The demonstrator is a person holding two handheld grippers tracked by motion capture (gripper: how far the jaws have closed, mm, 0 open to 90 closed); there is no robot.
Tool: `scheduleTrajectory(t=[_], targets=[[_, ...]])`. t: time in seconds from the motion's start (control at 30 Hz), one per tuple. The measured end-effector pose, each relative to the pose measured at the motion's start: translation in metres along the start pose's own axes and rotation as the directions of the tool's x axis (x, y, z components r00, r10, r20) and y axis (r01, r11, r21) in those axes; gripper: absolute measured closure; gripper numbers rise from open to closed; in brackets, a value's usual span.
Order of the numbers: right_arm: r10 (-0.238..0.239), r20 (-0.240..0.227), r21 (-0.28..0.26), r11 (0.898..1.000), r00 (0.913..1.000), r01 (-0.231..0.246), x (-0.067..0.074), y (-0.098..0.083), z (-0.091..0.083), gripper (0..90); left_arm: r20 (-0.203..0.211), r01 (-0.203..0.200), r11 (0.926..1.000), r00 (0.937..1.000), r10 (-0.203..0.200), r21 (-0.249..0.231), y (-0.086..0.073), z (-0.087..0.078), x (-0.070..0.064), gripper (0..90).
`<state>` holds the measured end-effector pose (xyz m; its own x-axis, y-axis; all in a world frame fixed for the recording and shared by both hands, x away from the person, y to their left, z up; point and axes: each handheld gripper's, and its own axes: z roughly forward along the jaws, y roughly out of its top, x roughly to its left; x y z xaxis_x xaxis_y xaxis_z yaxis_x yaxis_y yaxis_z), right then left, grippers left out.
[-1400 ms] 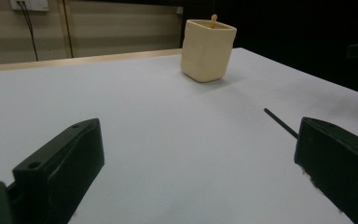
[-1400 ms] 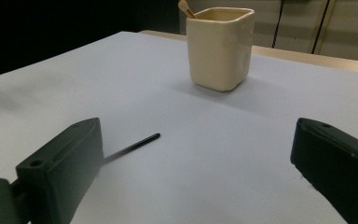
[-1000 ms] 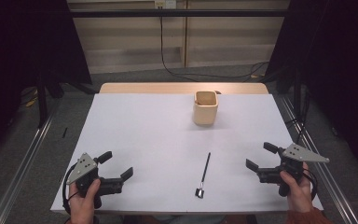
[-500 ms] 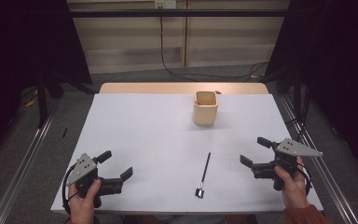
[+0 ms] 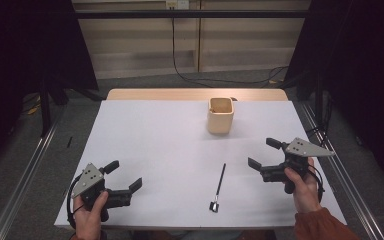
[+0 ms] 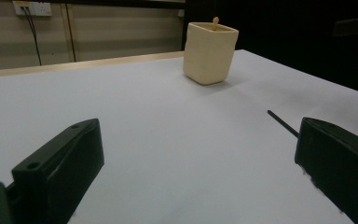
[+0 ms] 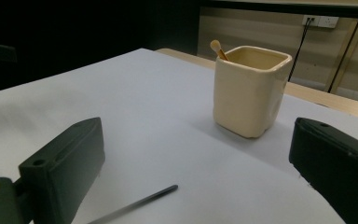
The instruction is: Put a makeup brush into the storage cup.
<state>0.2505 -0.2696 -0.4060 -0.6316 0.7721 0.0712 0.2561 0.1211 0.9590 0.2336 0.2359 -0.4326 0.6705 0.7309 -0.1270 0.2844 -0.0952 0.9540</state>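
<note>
From my seat the white table [image 5: 170,150] takes most of the light, evenly lit from above, while the room's sides fall to near black. Shadows are faint; the cream cup [image 7: 251,88] casts a soft one on the sheet toward the camera in the right gripper view. I see no glare on the sheet. Both gripper views are dim and soft (their near black jaws blur at the bottom edge).
</note>
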Motion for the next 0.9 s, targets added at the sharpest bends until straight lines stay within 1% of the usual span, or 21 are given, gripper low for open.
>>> scheduleTrajectory(t=[0.07, 0.17, 0.27, 0.3, 0.4, 0.47, 0.53, 0.57, 0.63, 0.67, 0.73, 0.87, 0.9], targets=[[0.013, 0.005, -0.022, 1.000, 0.9999, -0.013, -0.002, 0.004, 0.002, 2.7, -0.002, 0.002, 1.0000, 1.0000, -0.002, 0.001, 0.000, 0.000, 0.000, 1.1], [-0.006, 0.011, -0.019, 1.000, 0.9999, 0.006, -0.003, 0.009, 0.006, 2.7, 0.001, 0.005, 1.0000, 1.0000, -0.005, 0.001, 0.000, 0.001, 0.001, 1.1], [-0.004, 0.008, -0.021, 1.000, 1.0000, 0.004, -0.005, 0.012, 0.012, 2.7, -0.001, 0.004, 1.0000, 1.0000, -0.004, 0.000, 0.000, 0.001, 0.001, 1.1], [-0.003, 0.004, -0.022, 1.000, 1.0000, 0.003, -0.005, 0.013, 0.014, 2.7, -0.002, 0.002, 1.0000, 1.0000, -0.002, 0.002, 0.000, 0.001, 0.000, 1.1], [-0.003, -0.012, -0.022, 1.000, 0.9999, 0.003, -0.005, 0.017, 0.023, 2.7, -0.003, -0.007, 0.9998, 1.0000, 0.007, -0.019, 0.002, -0.002, -0.001, 1.4], [-0.013, -0.031, -0.027, 1.000, 0.9994, 0.012, -0.003, 0.021, 0.029, 2.7, -0.001, -0.005, 0.9999, 1.0000, 0.005, -0.009, 0.001, -0.003, 0.000, 1.2], [-0.018, -0.045, -0.018, 1.000, 0.9988, 0.018, -0.001, 0.024, 0.036, 2.8, -0.001, -0.003, 1.0000, 1.0000, 0.003, -0.009, 0.000, -0.002, 0.000, 1.3], [-0.023, -0.048, -0.014, 1.000, 0.9986, 0.022, -0.001, 0.025, 0.039, 2.8, -0.005, -0.006, 1.0000, 1.0000, 0.006, -0.006, 0.001, -0.002, 0.000, 1.3], [-0.021, -0.058, -0.006, 1.000, 0.9981, 0.021, -0.001, 0.028, 0.045, 2.8, 0.000, -0.014, 0.9999, 0.9999, 0.014, -0.002, 0.000, -0.001, 0.000, 1.3], [-0.025, -0.056, -0.002, 1.000, 0.9981, 0.025, 0.000, 0.030, 0.048, 2.7, -0.004, -0.020, 0.9998, 0.9998, 0.020, 0.001, 0.000, -0.001, -0.001, 1.4], [-0.031, -0.061, 0.006, 0.999, 0.9977, 0.031, 0.000, 0.035, 0.054, 2.7, 0.002, -0.021, 0.9998, 0.9998, 0.021, 0.000, 0.001, -0.002, -0.002, 1.4], [-0.051, -0.066, 0.029, 0.998, 0.9966, 0.053, 0.005, 0.043, 0.061, 2.8, 0.004, -0.019, 0.9998, 0.9998, 0.019, 0.001, 0.000, -0.002, -0.002, 1.4], [-0.051, -0.074, 0.032, 0.998, 0.9960, 0.053, 0.006, 0.044, 0.062, 2.8, 0.005, -0.021, 0.9998, 0.9998, 0.021, 0.002, 0.000, -0.002, -0.002, 1.4]])
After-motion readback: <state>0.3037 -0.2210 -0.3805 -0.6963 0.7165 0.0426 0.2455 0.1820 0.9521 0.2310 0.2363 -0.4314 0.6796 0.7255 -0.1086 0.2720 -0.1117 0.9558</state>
